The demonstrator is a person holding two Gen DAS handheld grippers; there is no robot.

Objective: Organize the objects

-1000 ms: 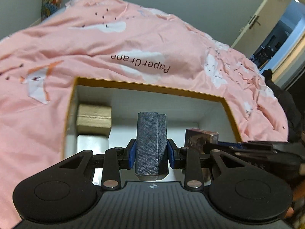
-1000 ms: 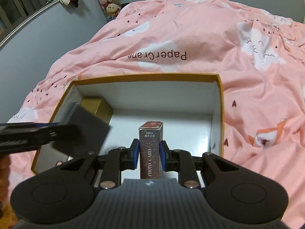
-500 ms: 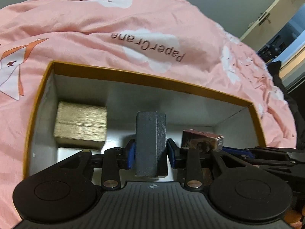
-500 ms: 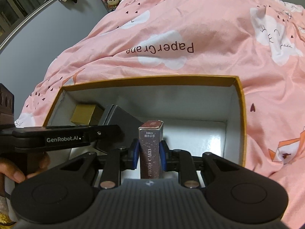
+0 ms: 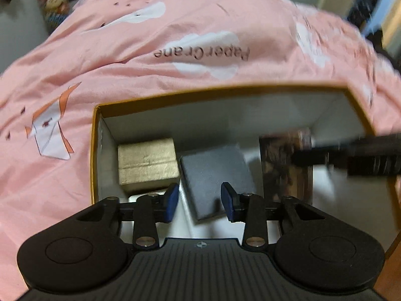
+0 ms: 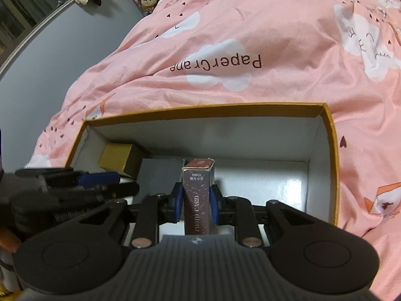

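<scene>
Left claw (image 5: 200, 202): jaws apart, nothing between the blue pads. The grey box (image 5: 216, 179) lies just ahead of and below the open jaws, tilted, on the floor of the orange-rimmed carton (image 5: 225, 91). To the left of the claw and touching the grey box's near corner sits the gold box (image 5: 147, 164). A white item shows partly beneath the gold box; its nature cannot be told.

Right claw (image 6: 195, 202): clamped on the photo card box (image 6: 199, 195), held upright by its two broad sides, over the carton's middle. The carton floor to the right of this claw is bare.

Handling, as judged: the photo card box is light, stiff cardboard, crushable under excess squeeze; a grip across the flat faces near mid-height, as held at present, suits it. The grey box appears textured, rigid and not slippery.

Change from half a second ago: the left claw was then clamped on the grey box, held on edge; it has since released it and the box now lies tipped over. The right claw keeps its hold. The carton rests on a pink bed cover (image 6: 250, 37).
</scene>
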